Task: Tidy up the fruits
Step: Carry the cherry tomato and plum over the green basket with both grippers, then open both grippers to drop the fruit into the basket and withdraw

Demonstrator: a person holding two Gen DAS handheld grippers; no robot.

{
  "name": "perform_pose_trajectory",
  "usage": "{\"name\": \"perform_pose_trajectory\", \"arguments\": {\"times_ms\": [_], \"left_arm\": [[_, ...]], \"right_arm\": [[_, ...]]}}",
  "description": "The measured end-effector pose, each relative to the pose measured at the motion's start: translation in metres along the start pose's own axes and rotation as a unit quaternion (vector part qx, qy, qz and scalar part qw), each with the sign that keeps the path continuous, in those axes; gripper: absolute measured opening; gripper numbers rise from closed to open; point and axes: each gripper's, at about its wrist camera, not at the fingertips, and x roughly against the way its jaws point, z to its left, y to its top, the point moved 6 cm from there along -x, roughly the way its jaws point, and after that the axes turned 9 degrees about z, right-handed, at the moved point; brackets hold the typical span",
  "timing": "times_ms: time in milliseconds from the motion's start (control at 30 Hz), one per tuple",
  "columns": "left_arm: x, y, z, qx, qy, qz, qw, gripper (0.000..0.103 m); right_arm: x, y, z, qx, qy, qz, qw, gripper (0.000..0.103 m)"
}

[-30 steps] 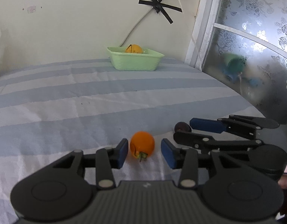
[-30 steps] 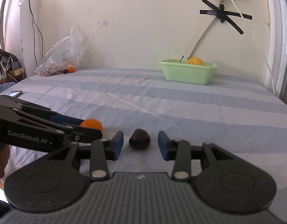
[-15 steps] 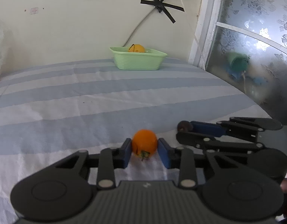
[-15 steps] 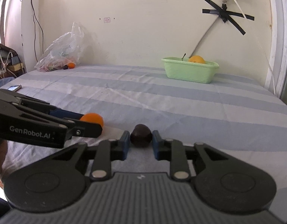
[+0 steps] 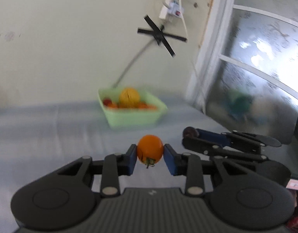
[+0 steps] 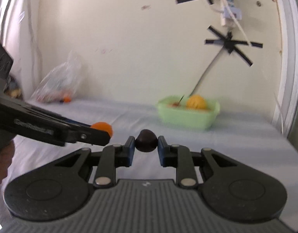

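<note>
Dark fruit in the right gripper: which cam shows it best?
Right wrist view. The dark fruit sits centred between the right gripper's blue fingers, its whole outline visible. The left wrist view shows only a small blurred piece of it at the tip of that gripper, seen side-on.

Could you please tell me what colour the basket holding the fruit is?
The basket is pale mint green, clearest in the left wrist view.

both wrist views forward, low | shared: green basin [image 5: 133, 116] [image 6: 187, 116]
</note>
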Motion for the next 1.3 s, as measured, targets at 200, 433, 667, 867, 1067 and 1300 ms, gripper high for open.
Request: {"name": "perform_pose_trajectory", "arguments": {"times_ms": [200,433,667,867,1067,1300], "left_arm": [[-0.079,0.072,0.028,0.018,0.019,0.008,0.9996,0.030],[-0.158,0.094,0.046,0.026,0.036,0.052,0.9977,0.031],[-0.171,0.091,0.050,0.041,0.043,0.054,0.9968,0.038],[-0.114,0.078,0.038,0.033,0.058,0.024,0.9975,0.041],[-0.047,0.015,0.008,0.013,0.112,0.023,0.9934,0.054],[0.008,-0.060,-0.022,0.030,0.156,0.030,0.9869,0.074]], "right_arm": [[-0.071,0.047,-0.059,-0.035,-0.044,-0.007,0.998,0.028],[-0.142,0.049,-0.090,-0.058,-0.059,0.030,0.996,0.028],[-0.153,0.042,-0.094,-0.059,-0.062,0.034,0.996,0.041],[-0.122,0.039,-0.084,-0.072,-0.059,0.023,0.995,0.044],[-0.060,0.002,-0.052,-0.125,-0.032,0.024,0.991,0.044],[0.010,-0.055,-0.003,-0.201,-0.049,0.015,0.978,0.053]]}}
